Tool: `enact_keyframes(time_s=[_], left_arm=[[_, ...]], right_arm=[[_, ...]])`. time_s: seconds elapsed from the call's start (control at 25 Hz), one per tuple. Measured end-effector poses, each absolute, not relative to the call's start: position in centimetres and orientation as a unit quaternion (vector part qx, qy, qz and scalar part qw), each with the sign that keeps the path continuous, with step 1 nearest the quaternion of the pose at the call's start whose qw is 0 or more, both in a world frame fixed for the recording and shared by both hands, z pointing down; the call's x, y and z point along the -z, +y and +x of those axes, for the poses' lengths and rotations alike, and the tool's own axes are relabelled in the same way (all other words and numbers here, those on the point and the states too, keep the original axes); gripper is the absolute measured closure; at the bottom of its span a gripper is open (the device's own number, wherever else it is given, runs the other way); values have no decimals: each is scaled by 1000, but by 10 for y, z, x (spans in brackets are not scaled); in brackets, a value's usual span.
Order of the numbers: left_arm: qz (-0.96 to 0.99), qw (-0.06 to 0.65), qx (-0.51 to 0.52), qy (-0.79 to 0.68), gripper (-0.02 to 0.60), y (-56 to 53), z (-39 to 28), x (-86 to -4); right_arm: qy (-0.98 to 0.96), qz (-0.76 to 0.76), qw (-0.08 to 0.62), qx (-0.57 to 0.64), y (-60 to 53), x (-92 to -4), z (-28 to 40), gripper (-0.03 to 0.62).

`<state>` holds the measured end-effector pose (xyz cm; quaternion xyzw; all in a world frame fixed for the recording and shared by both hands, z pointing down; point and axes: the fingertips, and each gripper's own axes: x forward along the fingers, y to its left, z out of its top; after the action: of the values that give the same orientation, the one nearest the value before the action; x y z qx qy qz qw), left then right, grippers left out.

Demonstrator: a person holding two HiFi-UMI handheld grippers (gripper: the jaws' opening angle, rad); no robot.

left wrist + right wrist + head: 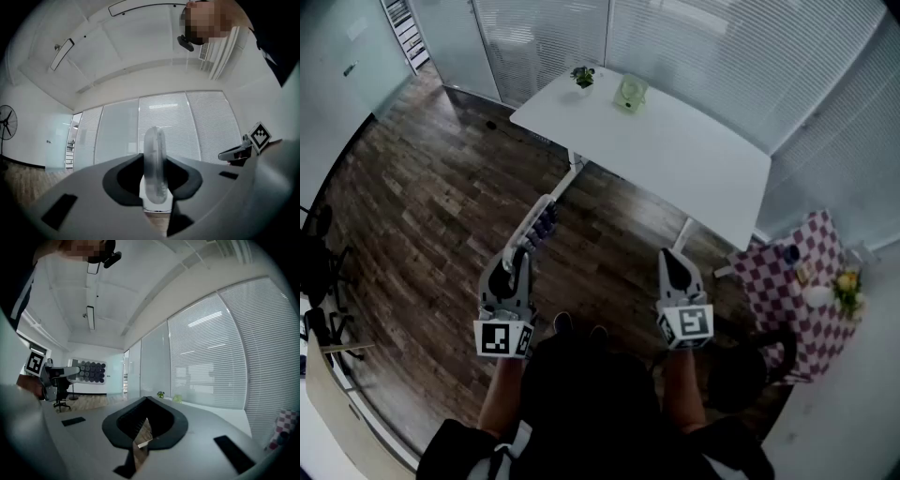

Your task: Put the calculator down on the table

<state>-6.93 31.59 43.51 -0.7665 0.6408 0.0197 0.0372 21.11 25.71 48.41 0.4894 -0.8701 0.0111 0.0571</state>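
White table (675, 141) well ahead; left gripper (521, 255) clamps calculator (540, 221), right gripper (675, 264) closed, empty. Apparently carrying; next, approach and lower.

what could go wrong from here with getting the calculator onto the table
1. The left gripper clamps the white calculator with dark keys by one end, and most of it sticks out ahead. It could pivot or slip in the jaws.
2. The white table stands some way off, so a slip now would likely land on the wooden floor.
3. A small potted plant and a pale green object sit at the far edge. The bare near part is safer.
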Motion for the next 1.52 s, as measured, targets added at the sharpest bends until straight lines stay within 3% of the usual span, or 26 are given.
enact_keyframes(time_s=[0.6, 1.04, 1.52], left_arm=[[-768, 32, -25, 639, 482, 314, -69, -439], [-762, 27, -23, 646, 482, 313, -71, -442], [-756, 34, -23, 653, 482, 275, -93, -453]], right_arm=[[-870, 489, 66, -16, 256, -493, 210, 589], [-860, 508, 18, -40, 244, -495, 223, 588], [-867, 497, 31, -35, 210, -502, 204, 588]])
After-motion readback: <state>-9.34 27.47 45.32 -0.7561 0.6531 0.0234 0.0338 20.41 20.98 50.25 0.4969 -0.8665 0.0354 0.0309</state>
